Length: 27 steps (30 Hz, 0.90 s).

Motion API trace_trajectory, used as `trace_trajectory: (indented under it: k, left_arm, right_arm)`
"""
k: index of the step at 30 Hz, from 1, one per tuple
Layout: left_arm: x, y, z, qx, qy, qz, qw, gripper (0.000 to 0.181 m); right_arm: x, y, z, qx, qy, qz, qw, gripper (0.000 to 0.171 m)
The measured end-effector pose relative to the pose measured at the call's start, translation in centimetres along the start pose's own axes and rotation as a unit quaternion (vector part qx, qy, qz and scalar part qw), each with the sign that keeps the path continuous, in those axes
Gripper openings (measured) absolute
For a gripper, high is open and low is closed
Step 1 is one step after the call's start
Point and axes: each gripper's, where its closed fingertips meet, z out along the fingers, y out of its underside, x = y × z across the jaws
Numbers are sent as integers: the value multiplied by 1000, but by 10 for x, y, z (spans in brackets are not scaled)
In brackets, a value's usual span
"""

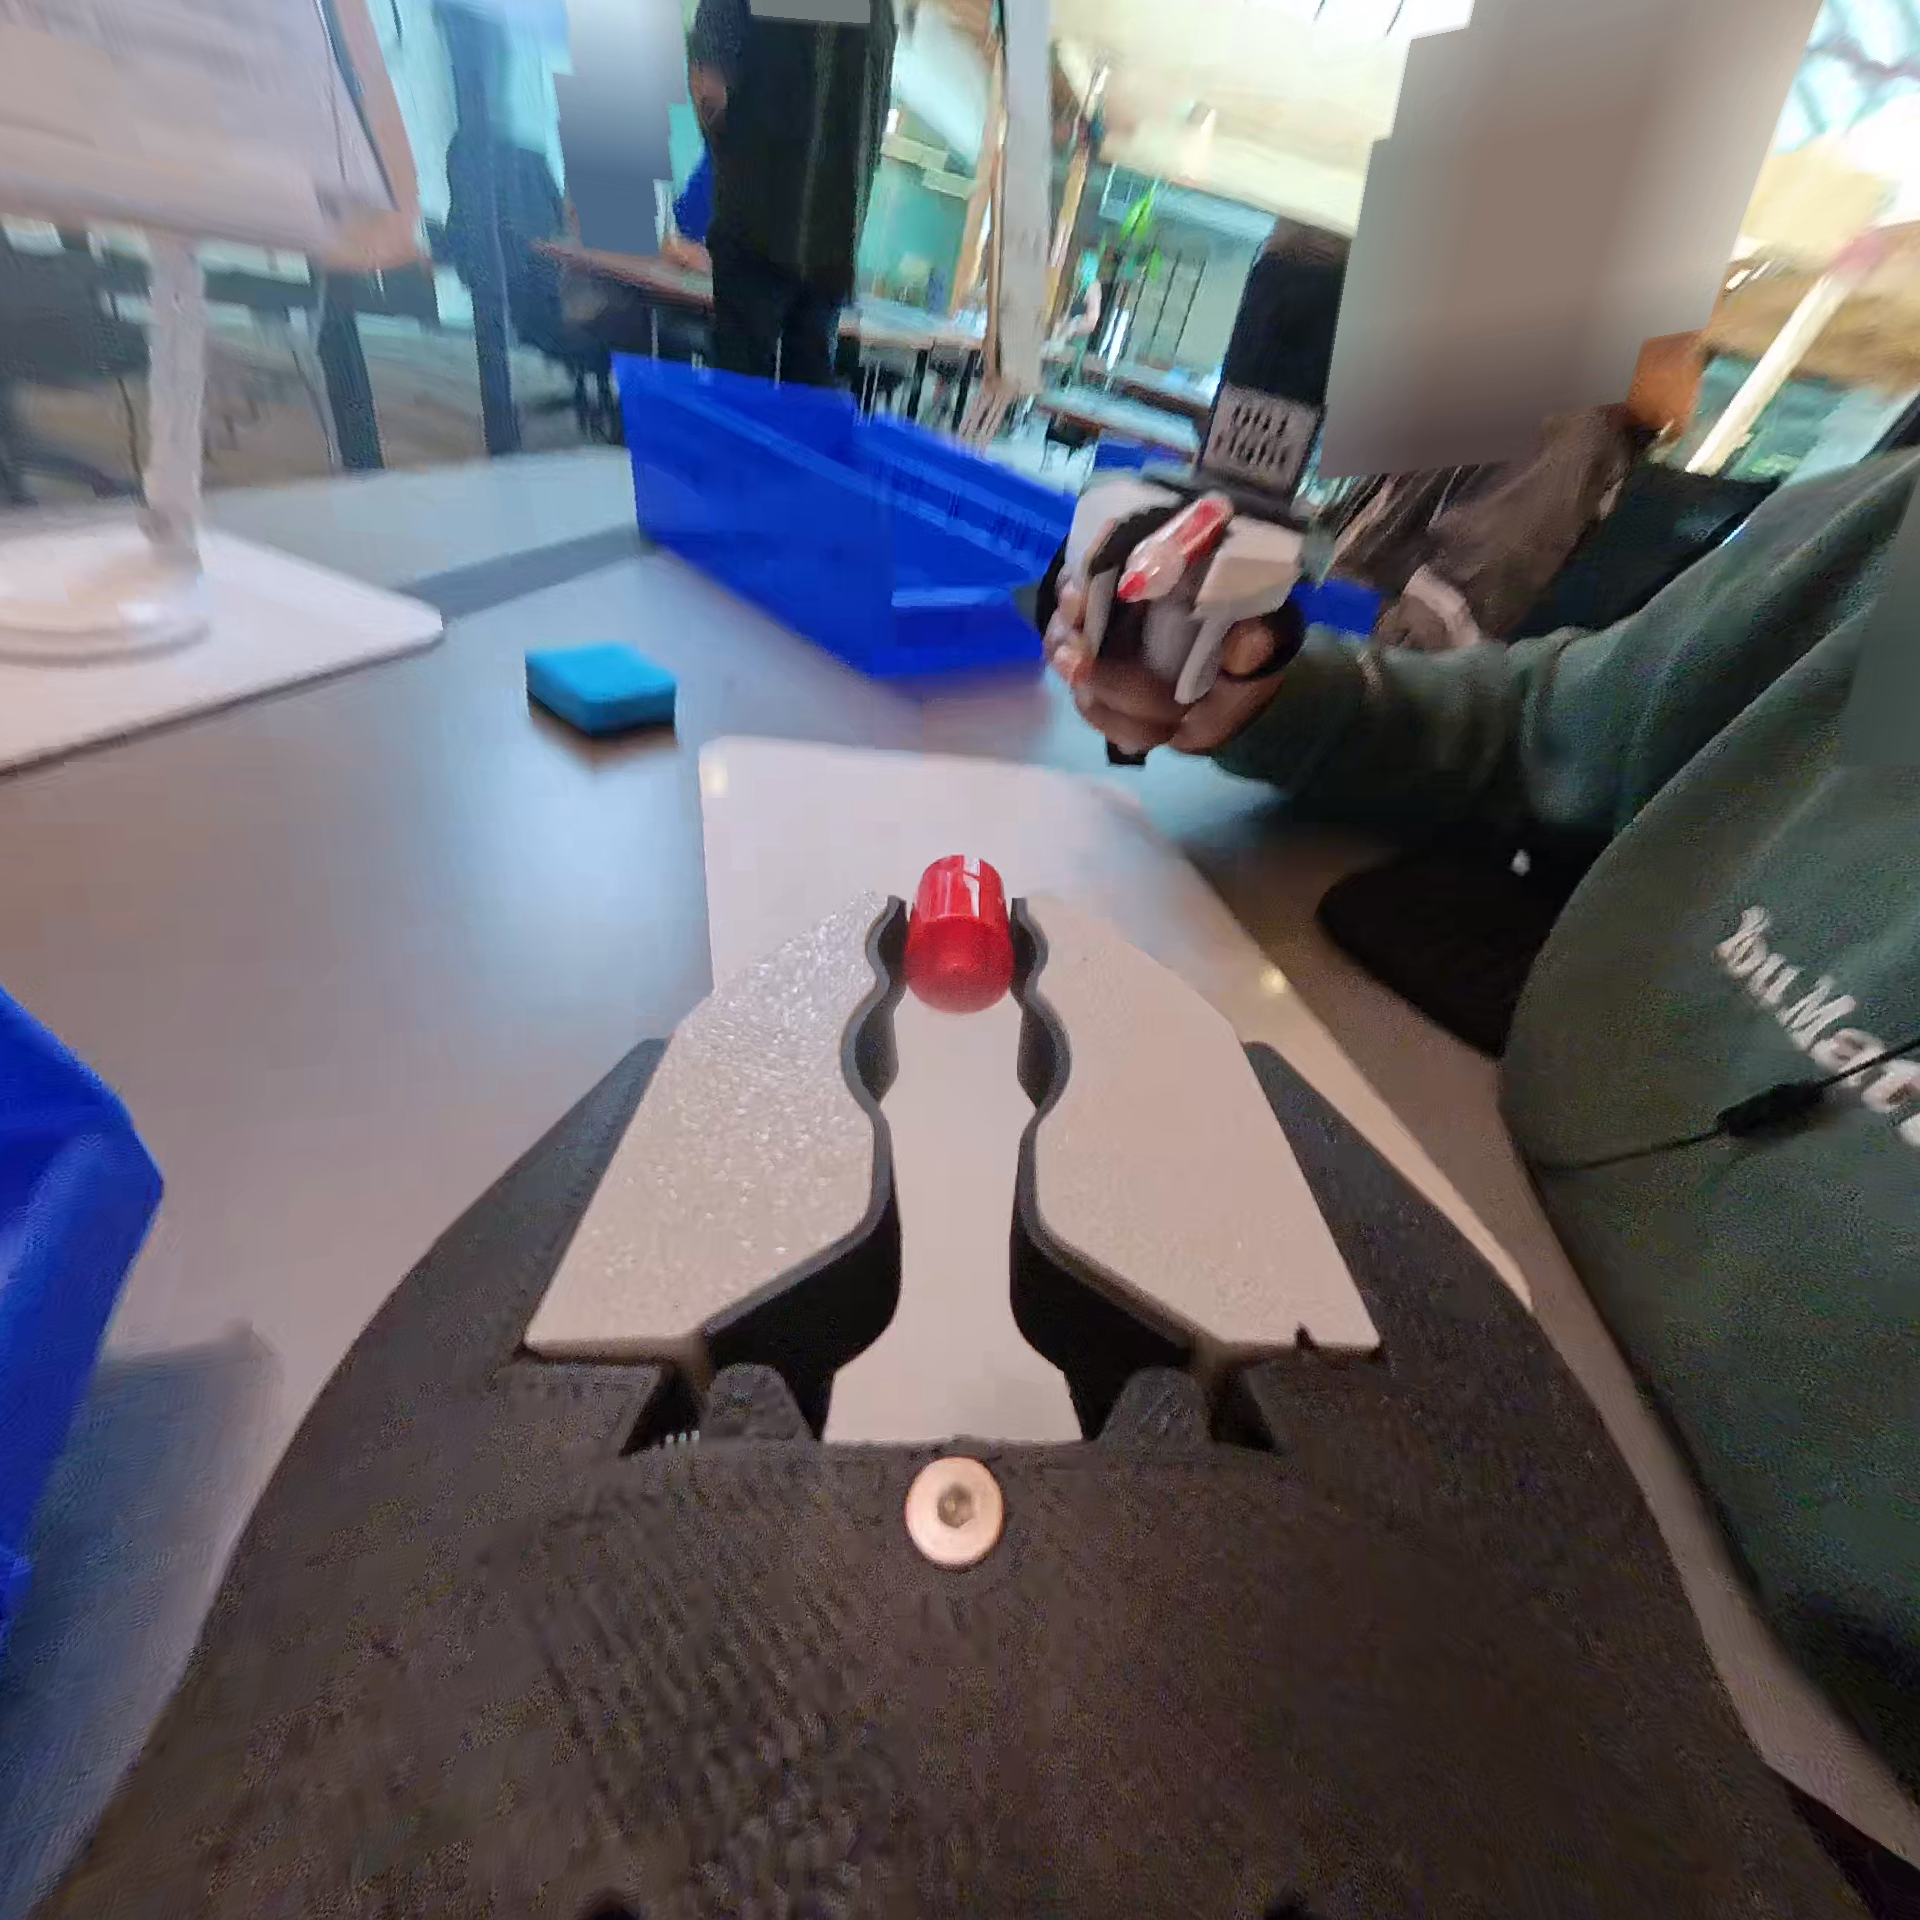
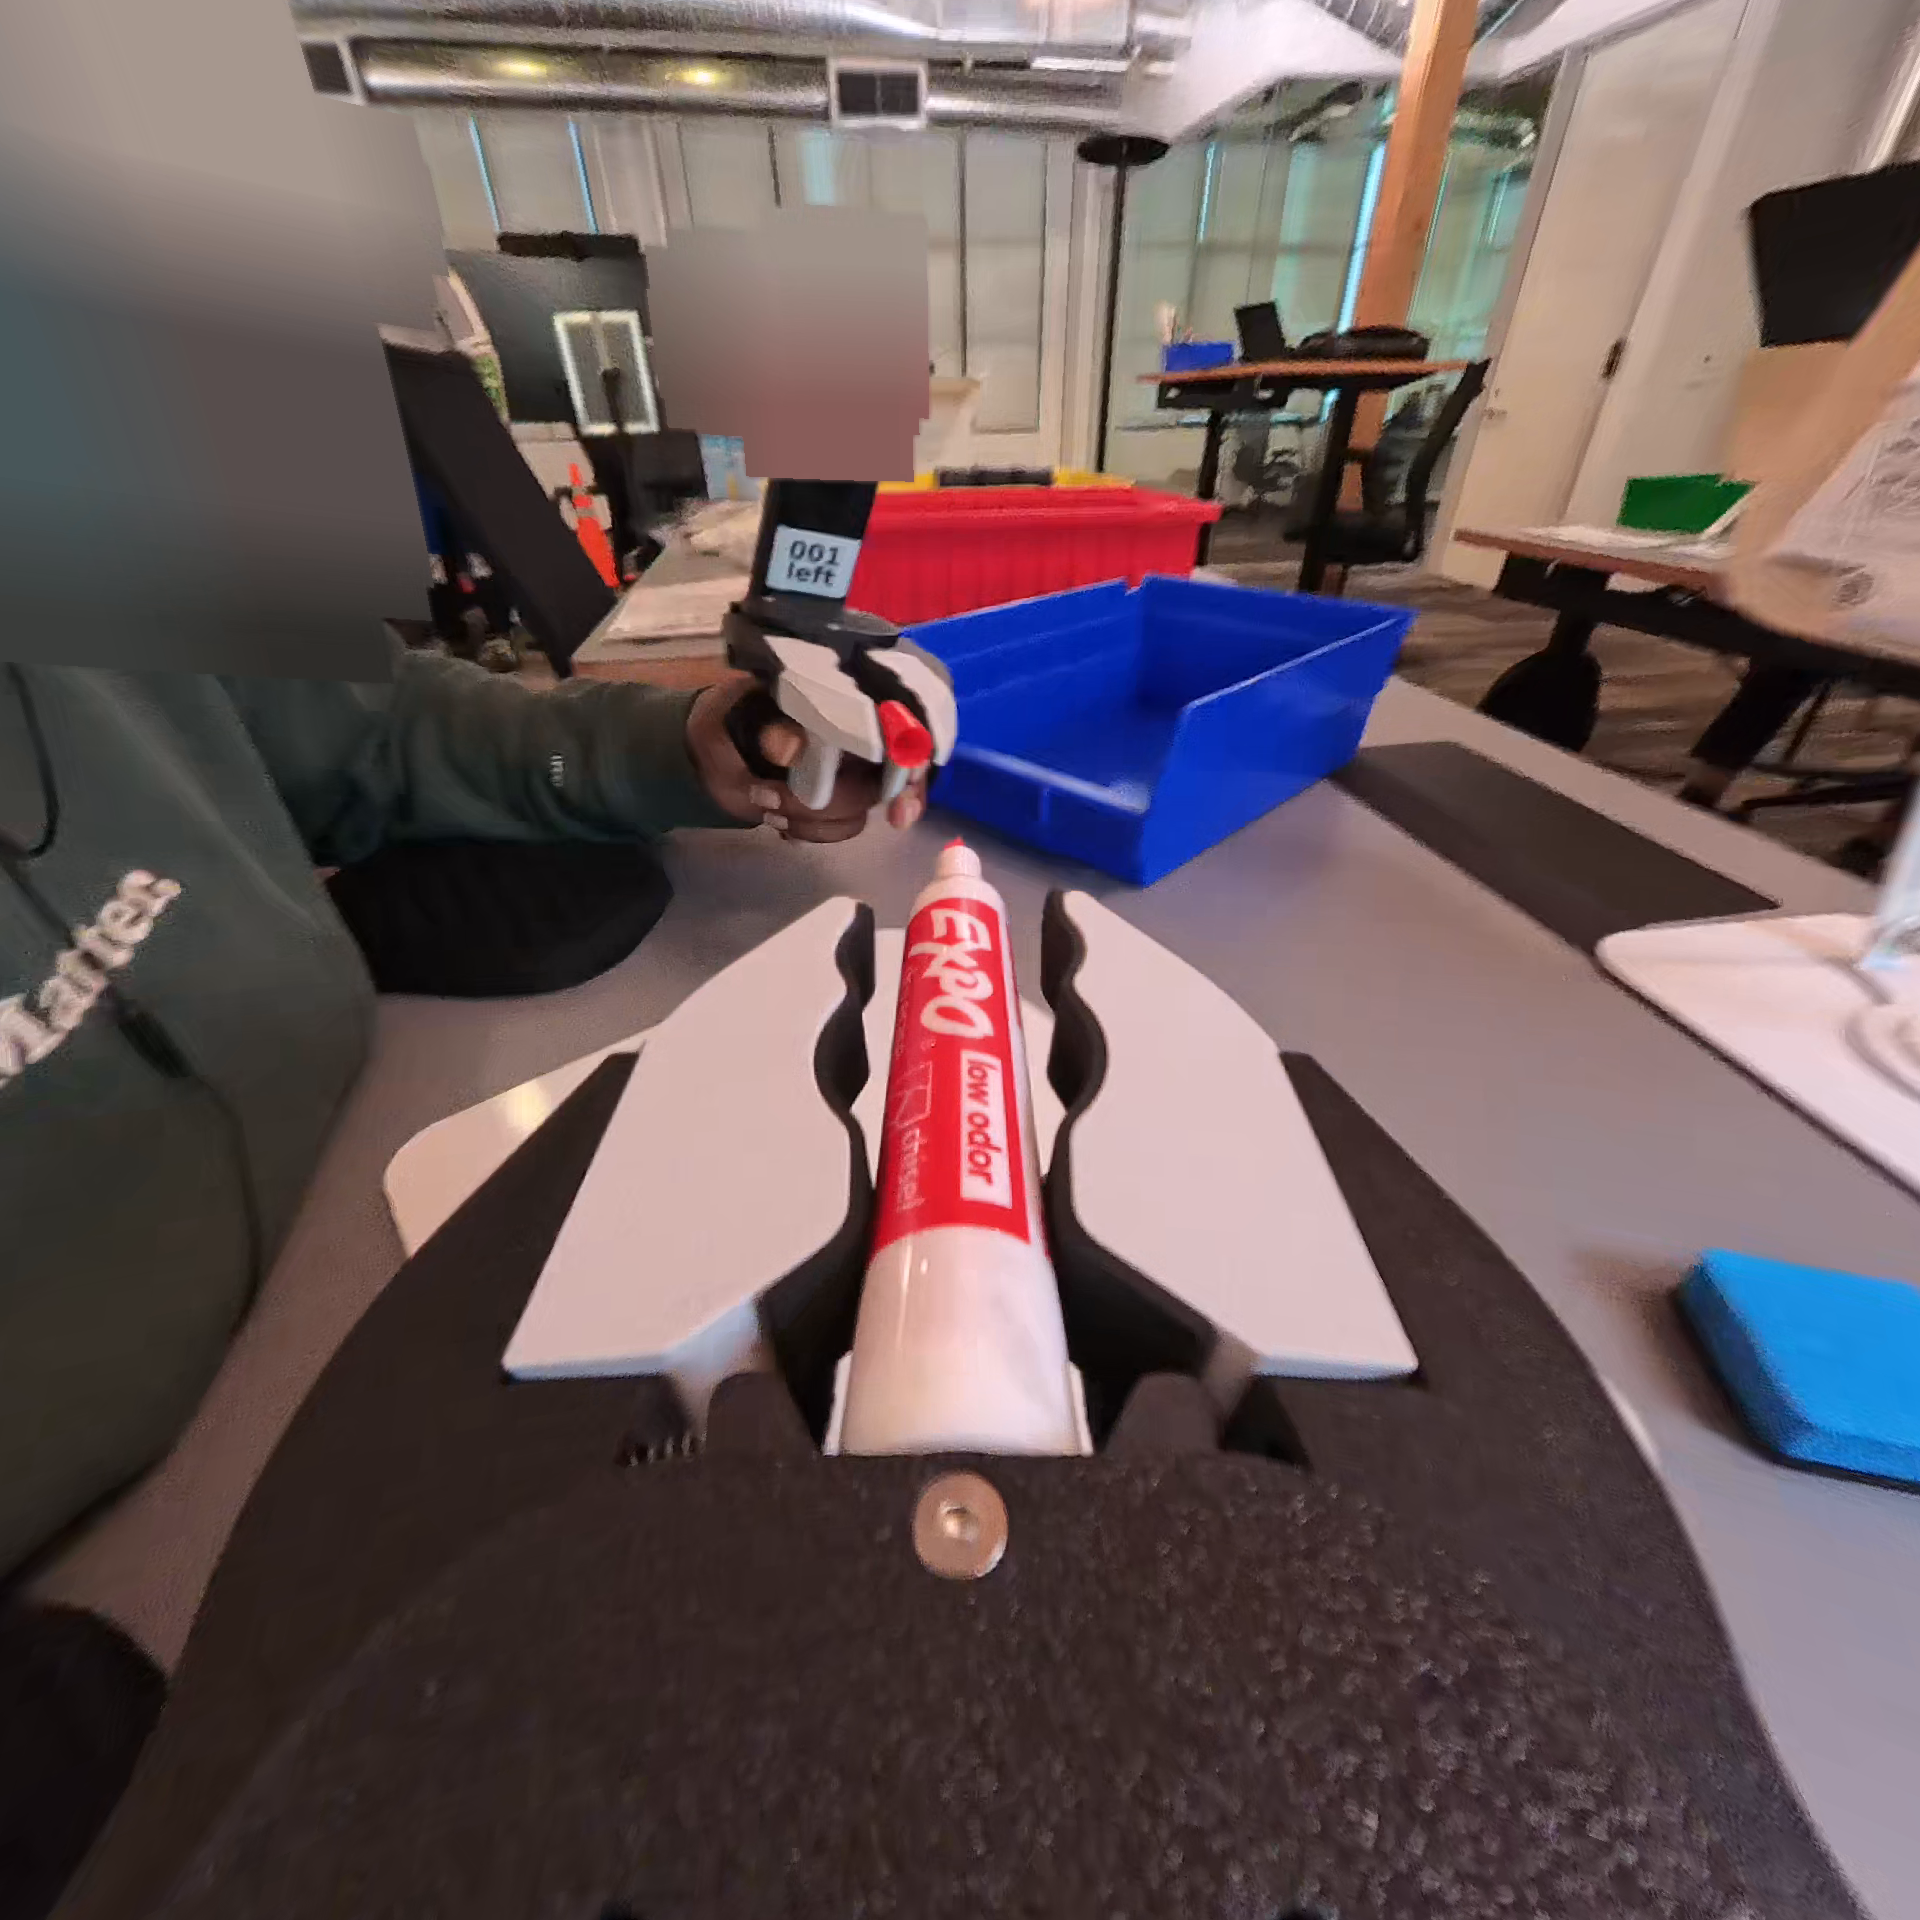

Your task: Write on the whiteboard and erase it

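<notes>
Whiteboard flat on grey table, surface bare, open to approach from above. Left gripper with red cap and right gripper with uncapped marker both over whiteboard, clear gap between. Blue eraser just beyond whiteboard's far corner. Blue bin behind whiteboard blocks far side. White stand base well off, past eraser. Person's torso walls near edge.

The left gripper and right gripper face each other, jaws each clamped on something.
</notes>
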Motion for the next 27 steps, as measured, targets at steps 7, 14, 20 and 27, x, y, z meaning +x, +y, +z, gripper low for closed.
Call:
trace_trajectory:
  k: [7,14,20,27]
  left_arm:
    - [-33,17,-13,-65,-80,41,994,20]
    - [-36,15,-14,-35,-77,28,996,20]
    - [-34,15,-8,-30,-85,44,995,20]
    - [-33,18,-3,-29,-93,60,993,20]
  right_arm:
    - [7,26,14,-51,-18,37,998,34]
    - [9,30,10,-67,3,22,997,34]
    - [20,38,7,-78,32,9,996,34]
    - [19,44,9,-84,24,17,996,34]
